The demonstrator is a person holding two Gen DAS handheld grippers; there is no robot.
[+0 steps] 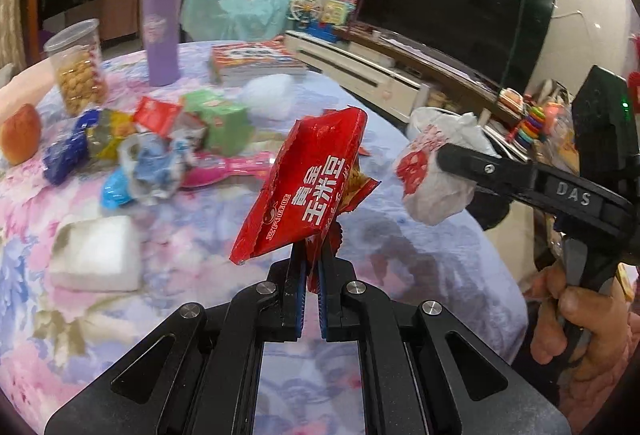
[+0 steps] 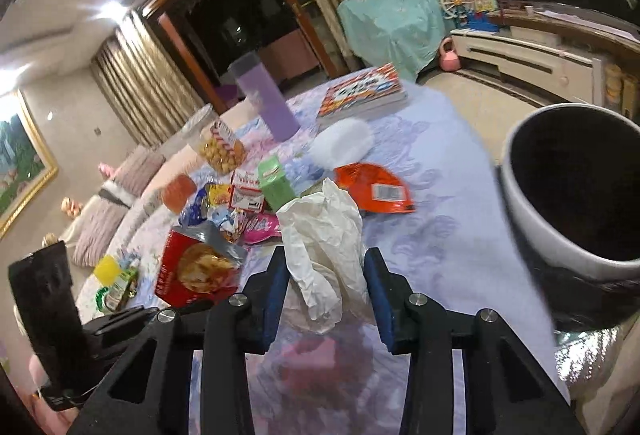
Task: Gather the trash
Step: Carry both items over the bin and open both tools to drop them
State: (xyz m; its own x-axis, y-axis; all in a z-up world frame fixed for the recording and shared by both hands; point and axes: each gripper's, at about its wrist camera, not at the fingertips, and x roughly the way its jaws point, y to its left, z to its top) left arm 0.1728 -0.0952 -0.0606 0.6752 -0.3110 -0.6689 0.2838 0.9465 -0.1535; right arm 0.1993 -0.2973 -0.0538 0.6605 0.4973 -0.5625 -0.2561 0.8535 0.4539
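Red corn-snack wrapper (image 1: pixel 308 187) is clamped in my left gripper (image 1: pixel 311 275); a wrapper heap (image 1: pixel 140 151) remains on the table (image 1: pixel 180 243). Right view: my right gripper (image 2: pixel 326 287) pinches a white plastic bag (image 2: pixel 324 243) beside the unfilled bin (image 2: pixel 576 187).

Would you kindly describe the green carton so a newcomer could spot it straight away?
Start at the round table with the floral cloth. In its middle lies a heap of wrappers, between the biscuit jar and the stack of books. The green carton stands at the heap's far edge, the only boxy, plain green item there.
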